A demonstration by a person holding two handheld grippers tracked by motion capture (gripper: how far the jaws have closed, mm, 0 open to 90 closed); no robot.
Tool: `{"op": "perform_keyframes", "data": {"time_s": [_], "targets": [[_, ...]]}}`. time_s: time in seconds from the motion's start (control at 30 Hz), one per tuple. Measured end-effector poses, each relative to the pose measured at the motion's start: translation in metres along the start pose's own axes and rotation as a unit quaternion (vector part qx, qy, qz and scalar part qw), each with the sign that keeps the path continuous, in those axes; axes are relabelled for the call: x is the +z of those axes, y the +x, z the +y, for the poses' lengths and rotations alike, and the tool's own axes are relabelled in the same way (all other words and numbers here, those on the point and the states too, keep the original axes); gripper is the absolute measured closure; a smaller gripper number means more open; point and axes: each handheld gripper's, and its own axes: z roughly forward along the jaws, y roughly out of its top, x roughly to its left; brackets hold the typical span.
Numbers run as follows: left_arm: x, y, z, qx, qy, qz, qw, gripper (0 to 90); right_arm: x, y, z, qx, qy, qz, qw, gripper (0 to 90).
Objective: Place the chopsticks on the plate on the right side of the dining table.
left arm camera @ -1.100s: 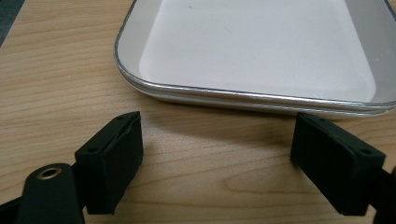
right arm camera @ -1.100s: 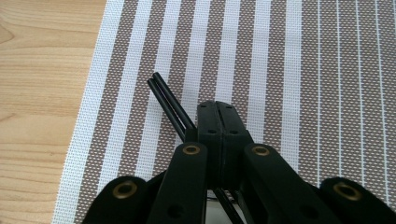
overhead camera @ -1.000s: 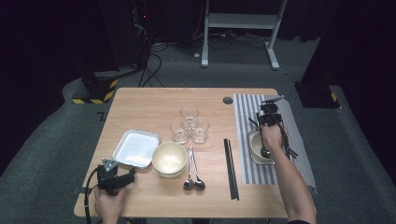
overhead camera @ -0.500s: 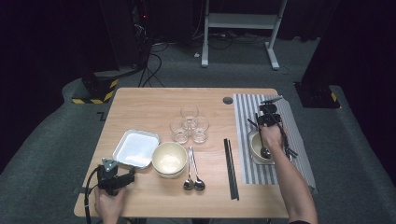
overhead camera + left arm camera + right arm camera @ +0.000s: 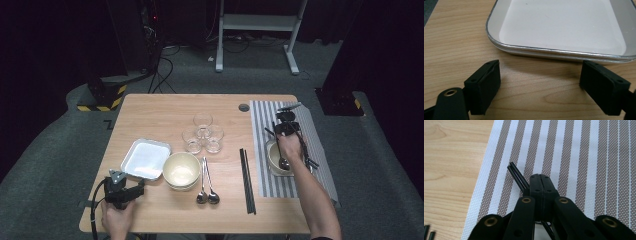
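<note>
Left gripper (image 5: pixel 131 191): near front-left table corner, jaws spread wide, nothing btwn them; matte black rectangular pads (image 5: pixel 484 87) resting low over bare wood.
White tray (image 5: pixel 564 27): just beyond left gripper's jaws, apart from pads; square w/ rounded corners, glossy white inside, thin metallic rim.
Table (image 5: pixel 165 115): light wood, visible grain, rectangular.
Cream bowl (image 5: pixel 181 169): round, smooth, just right of white tray.
Spoons (image 5: pixel 207 192): pair, shiny metal, side by side, right of cream bowl.
Spare chopsticks (image 5: pixel 247 180): black, thin, straight pair, just left of mat edge.
Right gripper (image 5: pixel 541 181): over the mat, jaws closed, clamping a pair of black chopsticks (image 5: pixel 517 176); sticks slim, glossy, tips projecting up-left past jaw tips, close above the weave.
Small bowl (image 5: pixel 276 159): on mat under right hand, pale, round, spoon inside.
Mat (image 5: pixel 579 157): woven mesh texture, grey-brown w/ white stripes, rectangular, at table's right side.
Glasses (image 5: pixel 202 134): three, clear, cylindrical, clustered mid-table.
</note>
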Motion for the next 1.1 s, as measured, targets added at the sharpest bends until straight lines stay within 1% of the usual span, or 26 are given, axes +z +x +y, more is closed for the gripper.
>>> {"op": "perform_keyframes", "data": {"time_s": [0.2,0.4,0.47,0.8,1.03,1.07,1.1], "targets": [[0.000,0.000,0.000,-0.001,0.000,0.000,1.0000,17.2,0.002,0.003,-0.001,-0.003,-0.003,-0.002,1.0000,89.8],[0.000,0.000,0.000,0.000,0.001,0.000,1.0000,17.2,0.004,0.006,-0.001,-0.006,0.002,0.001,1.0000,89.8],[0.000,0.001,0.000,0.000,0.001,-0.001,1.0000,17.2,0.003,0.006,-0.001,-0.010,0.004,0.000,0.9999,89.9],[0.000,0.001,0.000,0.001,0.001,-0.001,1.0000,17.1,0.002,0.008,-0.002,-0.014,0.007,-0.003,0.9999,89.9],[0.000,0.001,0.000,0.001,0.001,-0.002,1.0000,17.2,0.002,0.010,-0.002,-0.016,0.016,0.003,0.9997,89.8],[0.000,0.001,0.000,0.000,0.001,-0.002,1.0000,17.3,0.002,0.011,-0.002,-0.014,0.020,0.007,0.9997,89.8],[0.000,0.001,0.000,0.000,0.001,-0.002,1.0000,17.3,0.002,0.011,-0.002,-0.017,0.017,0.009,0.9997,89.9]]}}
